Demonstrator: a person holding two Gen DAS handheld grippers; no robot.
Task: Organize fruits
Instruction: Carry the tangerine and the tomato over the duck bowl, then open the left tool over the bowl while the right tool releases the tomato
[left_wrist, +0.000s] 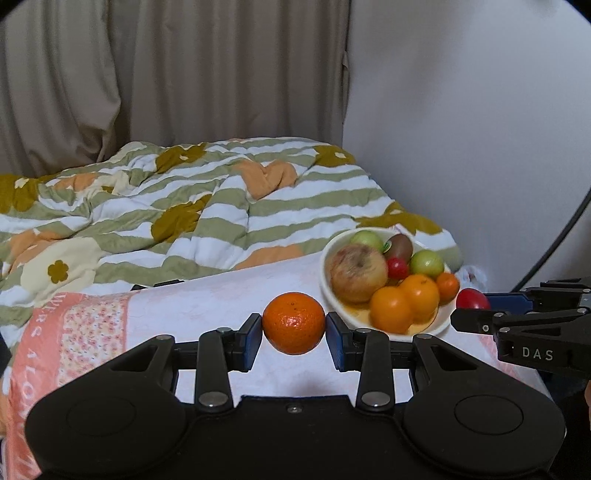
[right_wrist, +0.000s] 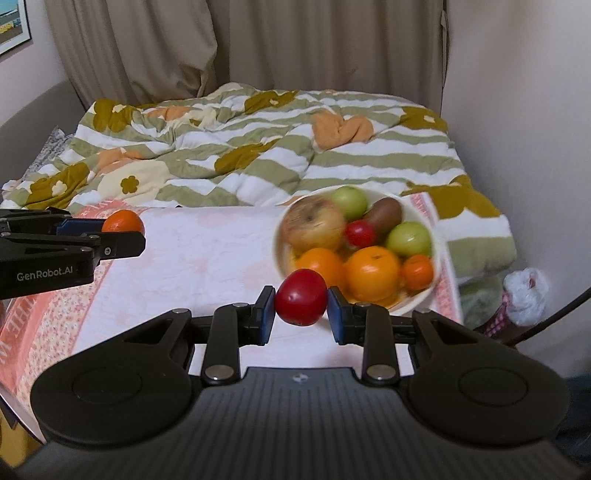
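Two fruits held aloft near the bowl (right_wrist: 439, 258); left hand-held gripper (left_wrist: 294, 328) pinching an orange (left_wrist: 294, 322), right hand-held gripper (right_wrist: 301, 308) pinching a red fruit (right_wrist: 301, 302); apparently mid-carry; next, probably lowering each into the crowded bowl without knocking others.

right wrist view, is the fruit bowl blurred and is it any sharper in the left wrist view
Right wrist view: the bowl and its fruit are smeared by motion blur, while the red fruit in the right gripper stays crisp. Left wrist view: the bowl is softer than the sharp orange in the left gripper, but less smeared. Both views bend at the edges.
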